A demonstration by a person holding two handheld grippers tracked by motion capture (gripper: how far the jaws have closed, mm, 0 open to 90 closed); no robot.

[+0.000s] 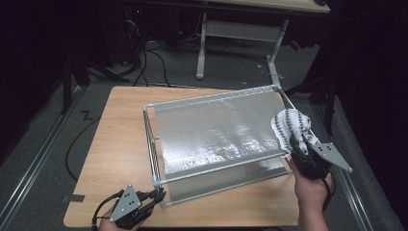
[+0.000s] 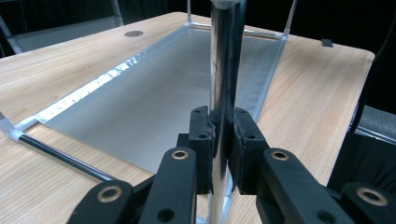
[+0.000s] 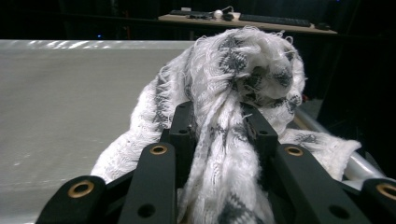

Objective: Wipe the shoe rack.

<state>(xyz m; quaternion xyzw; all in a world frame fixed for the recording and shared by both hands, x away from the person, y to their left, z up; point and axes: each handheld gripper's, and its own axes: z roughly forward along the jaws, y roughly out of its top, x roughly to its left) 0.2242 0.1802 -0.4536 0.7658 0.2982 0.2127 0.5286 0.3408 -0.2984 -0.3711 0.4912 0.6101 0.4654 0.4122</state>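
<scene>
High view: above the near edge, facing forward and down over the whole table (image 1: pixel 120 144) and rack (image 1: pixel 216 139). Left gripper view: low, close against a rack post (image 2: pixel 223 70), facing along the bottom shelf. Right gripper view: close behind a cloth (image 3: pixel 233 107), facing across the top shelf. Rack shared by all.

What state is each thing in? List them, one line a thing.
Left gripper: shut on the rack's near corner post.
Right gripper: shut on the cloth, at the rack's right end.
Cloth: bunched, white with grey pattern, resting on the upper shelf's right edge.
Rack: upright on the table, two shelves.
Upper shelf: bare apart from the cloth.
Table: wooden, bears the rack.
</scene>
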